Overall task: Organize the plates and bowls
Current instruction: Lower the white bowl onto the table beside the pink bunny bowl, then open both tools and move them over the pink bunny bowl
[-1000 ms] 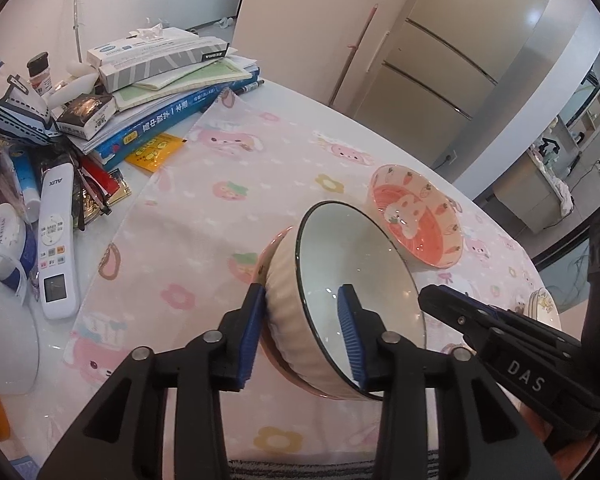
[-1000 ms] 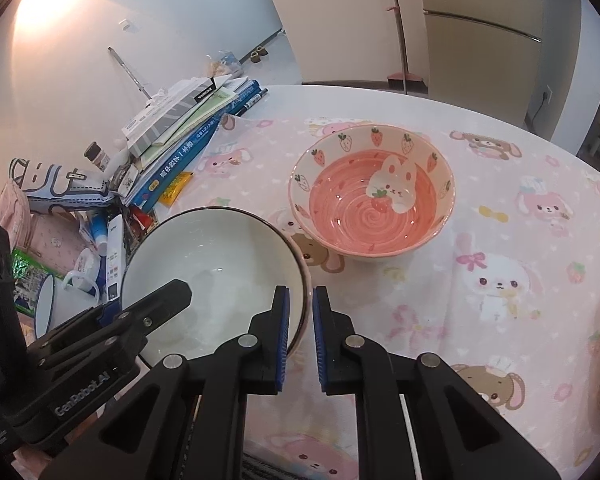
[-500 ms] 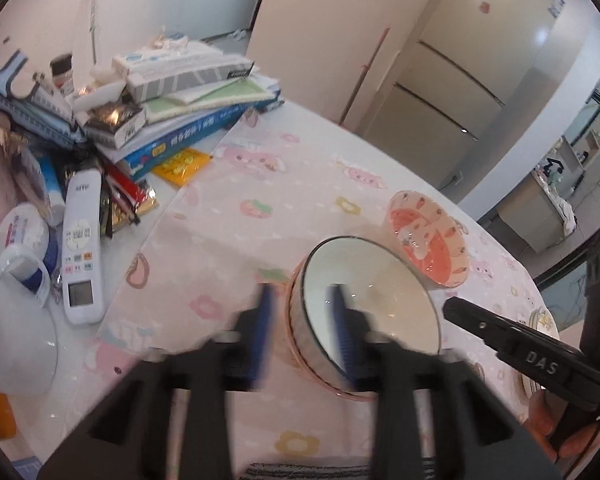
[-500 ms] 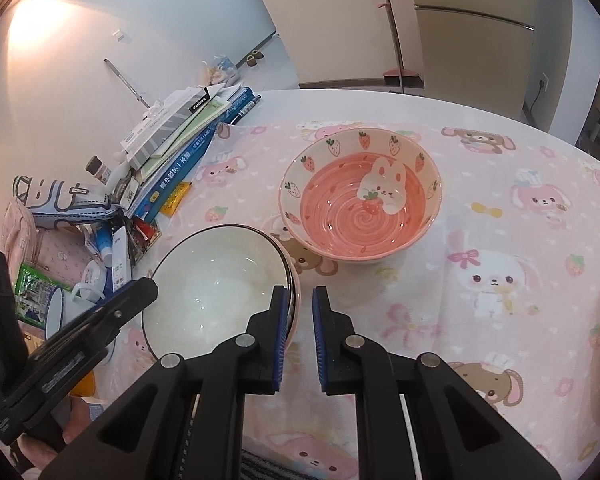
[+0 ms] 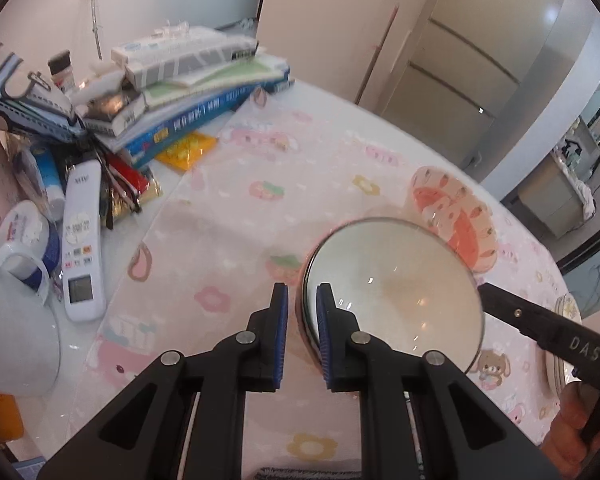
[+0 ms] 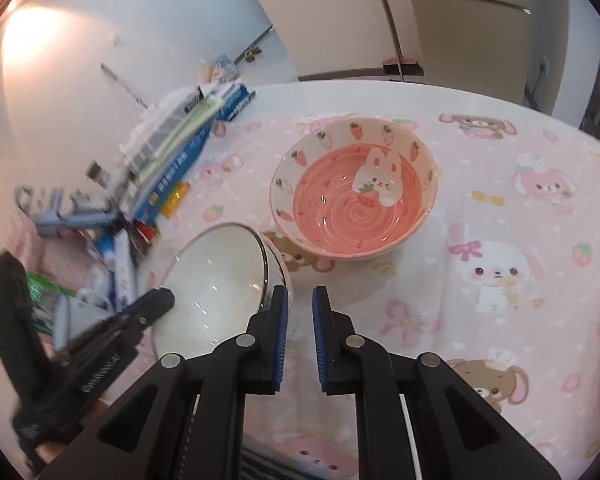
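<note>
A white bowl with a dark rim (image 5: 396, 284) rests on the pink tablecloth, nested in a pink dish under it. My left gripper (image 5: 302, 334) has its jaws narrowly apart and empty, at the bowl's near-left rim. A pink strawberry-and-rabbit bowl (image 6: 354, 194) stands beyond the white bowl (image 6: 220, 280); it also shows in the left wrist view (image 5: 456, 216). My right gripper (image 6: 300, 336) hangs nearly shut and empty above the cloth, just right of the white bowl.
A stack of books (image 5: 188, 92), a white remote (image 5: 82, 240), a mug (image 5: 20, 236) and clutter fill the table's left side. A stack of plates (image 5: 560, 344) sits at the right edge. A fridge and door stand behind the table.
My left gripper let go of the white bowl, drew back to the left and closed to a narrow gap. The bowl settled flat. My right gripper barely moved.
</note>
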Motion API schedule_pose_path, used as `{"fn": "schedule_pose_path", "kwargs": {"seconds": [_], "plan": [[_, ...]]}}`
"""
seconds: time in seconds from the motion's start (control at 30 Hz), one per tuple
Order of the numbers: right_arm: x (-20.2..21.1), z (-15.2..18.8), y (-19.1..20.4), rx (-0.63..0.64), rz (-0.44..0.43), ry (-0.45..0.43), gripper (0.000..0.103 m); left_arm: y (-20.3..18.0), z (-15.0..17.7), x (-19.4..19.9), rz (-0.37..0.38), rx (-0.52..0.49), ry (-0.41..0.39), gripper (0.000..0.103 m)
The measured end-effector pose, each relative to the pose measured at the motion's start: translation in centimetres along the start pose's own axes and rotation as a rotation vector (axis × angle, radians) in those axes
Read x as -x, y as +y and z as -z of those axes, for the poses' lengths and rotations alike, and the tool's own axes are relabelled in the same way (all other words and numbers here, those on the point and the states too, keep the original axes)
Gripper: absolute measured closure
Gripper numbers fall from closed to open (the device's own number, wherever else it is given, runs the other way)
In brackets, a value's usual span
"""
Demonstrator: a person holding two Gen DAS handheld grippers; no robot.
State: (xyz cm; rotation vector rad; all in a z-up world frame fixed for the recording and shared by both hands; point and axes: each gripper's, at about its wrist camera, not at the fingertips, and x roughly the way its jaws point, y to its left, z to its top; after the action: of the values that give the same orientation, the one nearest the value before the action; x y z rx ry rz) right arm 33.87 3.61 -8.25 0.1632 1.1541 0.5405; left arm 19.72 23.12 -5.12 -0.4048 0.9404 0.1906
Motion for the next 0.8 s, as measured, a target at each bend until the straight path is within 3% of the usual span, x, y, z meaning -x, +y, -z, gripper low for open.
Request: {"fn": "schedule_pose_path", "kwargs": {"seconds": [0.07, 0.13, 0.27, 0.37, 0.4, 0.5, 0.53, 0.63, 0.7, 0.8], "plan": [[1.5, -0.3, -0.5, -0.012, 0.004, -0.048, 0.090, -0.2, 0.0, 1.8, 0.025, -0.010, -0.077, 0.082], [2.8, -0.6, -1.0, -0.015, 0.026, -0.088, 0.090, -0.6, 0.1, 3.8, 0.038, -0.022, -0.160, 0.042], [6.3, -1.7, -1.6, -0.010, 0.080, -0.193, 0.090, -2.5, -0.6, 6.9, 0.076, -0.075, -0.233, 0.039], [8.5, -3.4, -1.9, -0.028, 0.056, -0.228, 0.089, -5.3, -2.1, 8.6, 0.057, -0.154, -0.252, 0.036], [9.6, -4.1, -1.9, -0.040, 0.037, -0.256, 0.088, -6.4, -2.8, 9.3, 0.038, -0.177, -0.273, 0.030], [12.2, -5.7, -2.0, -0.044, 0.048, -0.338, 0.063, -9.2, -5.3, 10.6, 0.023, -0.235, -0.314, 0.022], [13.0, -5.9, -2.0, -0.045, 0.055, -0.367, 0.049, -10.2, -6.4, 10.9, 0.030, -0.254, -0.318, 0.019], [14.1, -6.4, -2.6, -0.060, 0.088, -0.434, 0.045, -12.0, -8.6, 10.8, 0.032, -0.290, -0.372, 0.011], [13.4, -6.4, -3.3, -0.067, 0.115, -0.436, 0.045, -12.8, -10.0, 9.3, 0.007, -0.306, -0.338, 0.011], [10.8, -6.4, -4.4, -0.062, 0.162, -0.381, 0.045, -12.5, -11.3, 5.9, 0.038, -0.282, -0.231, 0.011]]}}
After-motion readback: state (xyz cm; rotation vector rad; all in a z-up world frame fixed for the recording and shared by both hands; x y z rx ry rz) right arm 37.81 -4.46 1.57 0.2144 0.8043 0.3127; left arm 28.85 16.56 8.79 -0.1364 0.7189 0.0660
